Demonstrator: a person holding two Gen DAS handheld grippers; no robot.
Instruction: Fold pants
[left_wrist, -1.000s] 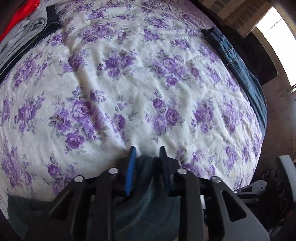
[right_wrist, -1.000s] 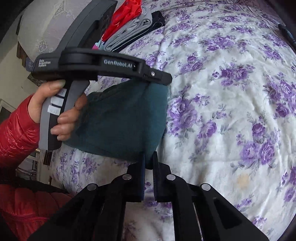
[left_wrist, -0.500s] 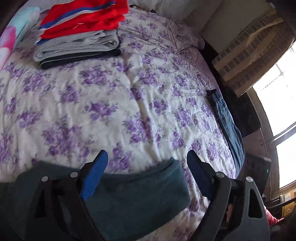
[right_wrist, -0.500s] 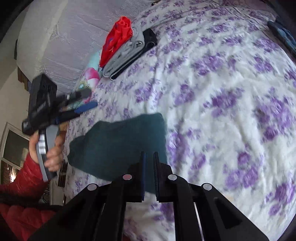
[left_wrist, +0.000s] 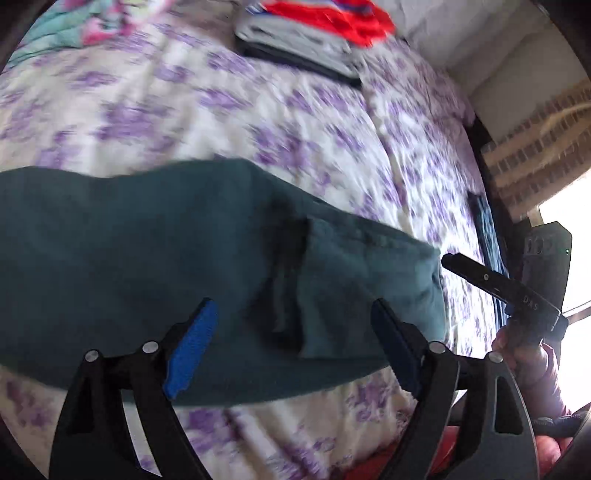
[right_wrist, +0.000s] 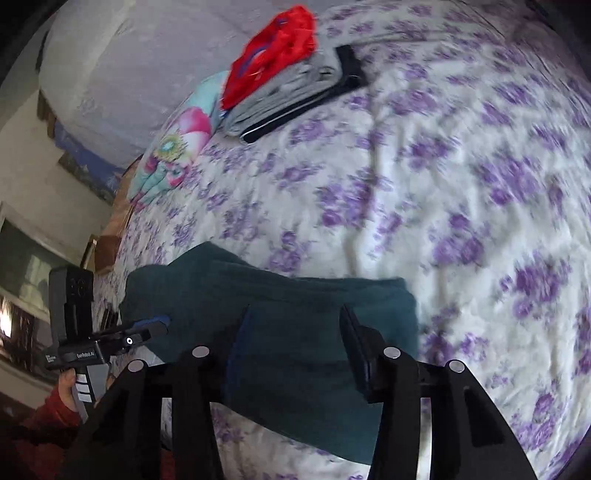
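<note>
The dark teal pants (left_wrist: 147, 258) lie folded into a flat bundle on the flowered bedspread (left_wrist: 295, 122). My left gripper (left_wrist: 291, 306) hovers over their near edge, jaws wide open, blue pads clear of the cloth. In the right wrist view the same pants (right_wrist: 303, 295) lie under my right gripper (right_wrist: 295, 312). Its jaws are opening and the cloth shows between them, but the pads do not press on it. The left gripper (right_wrist: 159, 326) shows at the bundle's left end, held by a hand in a red sleeve.
A stack of folded clothes (right_wrist: 288, 74), red on grey on black, sits at the far side of the bed beside a colourful pillow (right_wrist: 173, 155). Blue jeans (left_wrist: 487, 229) lie along the bed's right edge. A window (left_wrist: 569, 229) glares at the right.
Both grippers have let go of the teal pants, which now lie flat on the bed. The left gripper opened first and swung aside; the right one pulled back and began opening.
</note>
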